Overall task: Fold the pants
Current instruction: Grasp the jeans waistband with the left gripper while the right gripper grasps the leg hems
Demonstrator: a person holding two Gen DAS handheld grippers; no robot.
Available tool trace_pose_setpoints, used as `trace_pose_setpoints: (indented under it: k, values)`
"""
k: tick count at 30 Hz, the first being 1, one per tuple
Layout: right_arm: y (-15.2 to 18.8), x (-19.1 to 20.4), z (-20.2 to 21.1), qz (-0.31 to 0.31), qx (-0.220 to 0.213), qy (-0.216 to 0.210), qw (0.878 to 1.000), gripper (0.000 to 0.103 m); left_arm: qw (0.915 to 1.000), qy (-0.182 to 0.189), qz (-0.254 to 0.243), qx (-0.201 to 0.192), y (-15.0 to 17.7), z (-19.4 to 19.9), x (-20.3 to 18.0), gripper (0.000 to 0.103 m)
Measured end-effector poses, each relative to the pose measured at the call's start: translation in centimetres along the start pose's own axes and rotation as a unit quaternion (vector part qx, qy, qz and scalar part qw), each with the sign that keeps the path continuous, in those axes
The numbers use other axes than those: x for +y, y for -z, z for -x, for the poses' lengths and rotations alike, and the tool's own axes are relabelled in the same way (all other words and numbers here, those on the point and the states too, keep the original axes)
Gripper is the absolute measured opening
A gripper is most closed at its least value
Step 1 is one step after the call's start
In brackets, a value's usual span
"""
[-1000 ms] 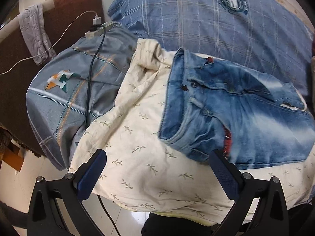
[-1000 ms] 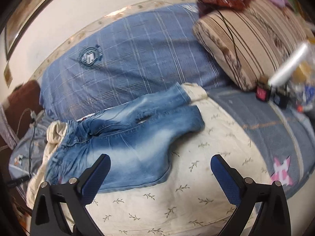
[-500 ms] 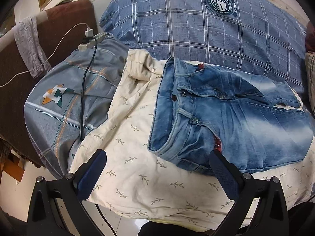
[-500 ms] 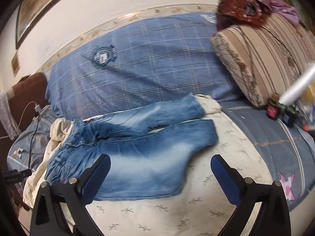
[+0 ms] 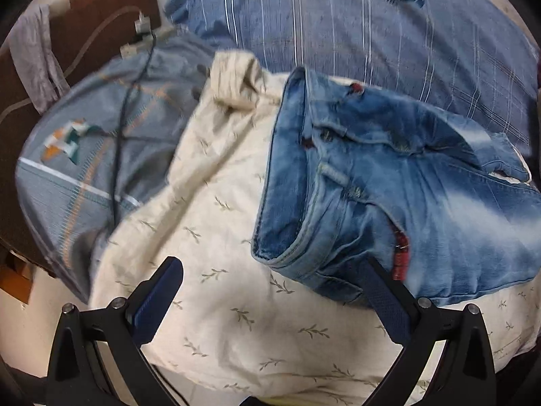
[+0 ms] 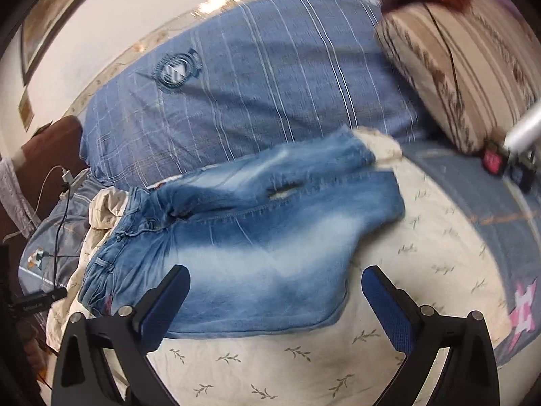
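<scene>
Two grippers, left gripper (image 5: 270, 301) and right gripper (image 6: 275, 301), both spread wide and empty, which I hover over denim shorts (image 6: 243, 247) flat on cream bedspread (image 6: 405, 264), ready for folding.

Pants (image 6: 257, 257) on sheet (image 6: 422, 270), pillow (image 6: 270, 77) behind, cable (image 5: 118, 155) left.
</scene>
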State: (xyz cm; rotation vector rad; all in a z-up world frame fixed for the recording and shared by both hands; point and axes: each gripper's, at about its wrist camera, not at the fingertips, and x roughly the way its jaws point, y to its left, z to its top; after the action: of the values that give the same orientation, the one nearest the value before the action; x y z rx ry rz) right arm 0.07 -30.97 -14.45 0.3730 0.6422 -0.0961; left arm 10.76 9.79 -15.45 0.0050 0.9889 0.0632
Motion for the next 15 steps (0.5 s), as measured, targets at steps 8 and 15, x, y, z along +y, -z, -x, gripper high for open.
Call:
trace_pose_setpoints:
  k: [8,15]
  values:
    - [0.7,-5.0,-3.6,-0.144,0.070,-0.097,0.982,0.095,0.9955,0.077,0.010,0.054,-0.9,-4.6,-0.2,0.067]
    - [1.9,-7.6,-5.2,-0.242,0.101,-0.122,0.957,0.082,0.9951,0.082,0.009,0.054,-0.9,-6.1,-1.1,0.063]
